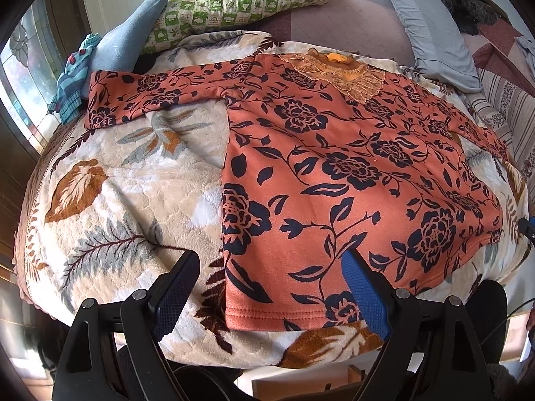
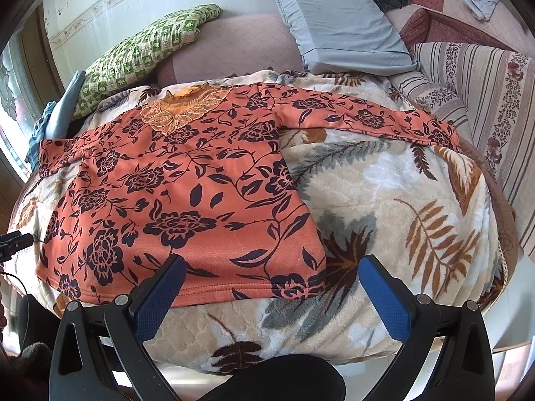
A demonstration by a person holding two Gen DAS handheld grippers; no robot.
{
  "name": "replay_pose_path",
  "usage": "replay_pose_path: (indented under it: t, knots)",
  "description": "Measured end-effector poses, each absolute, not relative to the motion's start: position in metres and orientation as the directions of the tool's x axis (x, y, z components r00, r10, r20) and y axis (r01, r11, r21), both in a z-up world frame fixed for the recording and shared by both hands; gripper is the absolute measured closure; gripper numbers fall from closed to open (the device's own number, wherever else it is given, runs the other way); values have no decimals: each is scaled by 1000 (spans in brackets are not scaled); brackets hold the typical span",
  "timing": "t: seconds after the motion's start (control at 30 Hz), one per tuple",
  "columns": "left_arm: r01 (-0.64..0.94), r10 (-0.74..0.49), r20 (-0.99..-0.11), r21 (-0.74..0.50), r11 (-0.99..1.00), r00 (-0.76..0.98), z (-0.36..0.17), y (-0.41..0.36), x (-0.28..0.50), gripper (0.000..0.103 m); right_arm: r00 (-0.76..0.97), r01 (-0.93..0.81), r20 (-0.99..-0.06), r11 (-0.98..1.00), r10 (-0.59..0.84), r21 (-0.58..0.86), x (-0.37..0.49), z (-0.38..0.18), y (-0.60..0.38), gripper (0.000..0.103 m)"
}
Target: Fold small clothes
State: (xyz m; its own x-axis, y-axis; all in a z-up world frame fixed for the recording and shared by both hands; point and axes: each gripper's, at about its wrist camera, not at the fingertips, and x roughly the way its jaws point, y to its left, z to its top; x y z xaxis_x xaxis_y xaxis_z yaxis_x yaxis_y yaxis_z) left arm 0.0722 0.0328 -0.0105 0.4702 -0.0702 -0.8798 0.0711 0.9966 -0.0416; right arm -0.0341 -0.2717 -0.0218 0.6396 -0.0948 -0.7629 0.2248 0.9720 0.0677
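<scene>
An orange long-sleeved top (image 1: 334, 173) with dark flower print and a lace collar lies flat, front up, on a leaf-patterned blanket (image 1: 127, 193), sleeves spread to both sides. My left gripper (image 1: 271, 264) is open above the hem's left corner, nothing between its blue-padded fingers. In the right wrist view the same top (image 2: 187, 193) fills the left half. My right gripper (image 2: 271, 267) hangs open over the hem's right corner, empty. The tip of the right gripper shows at the left wrist view's right edge.
A green checked pillow (image 1: 240, 0), a blue pillow (image 2: 337, 16) and a blue cloth (image 1: 123, 46) lie at the back of the bed. A striped blue knit garment (image 1: 73, 77) sits at the far left. A striped quilt (image 2: 485, 100) lies to the right. The bed's front edge is just under the grippers.
</scene>
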Motion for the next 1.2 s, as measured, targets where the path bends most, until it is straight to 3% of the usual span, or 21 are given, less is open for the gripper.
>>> replay_pose_path:
  t: [0.43, 0.6, 0.8, 1.03, 1.07, 1.1, 1.13, 1.17, 1.2]
  knots:
    - [142, -29, -864, 49, 989, 503, -10, 12, 55, 16, 639, 174, -764, 984, -87, 34, -30, -21, -257, 0]
    - [95, -16, -884, 32, 995, 468, -13, 30, 67, 16, 639, 216, -768, 969, -47, 120, -25, -27, -286, 0]
    - [-25, -76, -930, -91, 996, 359, -35, 72, 92, 17, 597, 317, -802, 922, -12, 222, -8, -57, -341, 0]
    - [-71, -270, -942, -289, 955, 199, -85, 77, 112, 17, 587, 211, -784, 897, 201, 388, 13, -91, -334, 3]
    - [-73, -274, -940, -294, 953, 201, -89, 77, 114, 17, 590, 183, -777, 901, 220, 393, 14, -92, -329, 9]
    - [-70, -272, -937, -293, 953, 220, -88, 77, 116, 17, 587, 166, -781, 912, 215, 376, 15, -92, -324, 25]
    - [-59, -299, -924, -321, 945, 237, -86, 76, 117, 24, 581, 148, -787, 924, 208, 354, 17, -91, -319, 38]
    - [-55, -332, -910, -356, 933, 246, -82, 77, 119, 53, 573, 126, -790, 928, 221, 351, 18, -89, -315, 76]
    - [-54, -361, -901, -384, 922, 241, -79, 78, 121, 71, 567, 113, -784, 919, 252, 377, 17, -85, -313, 94]
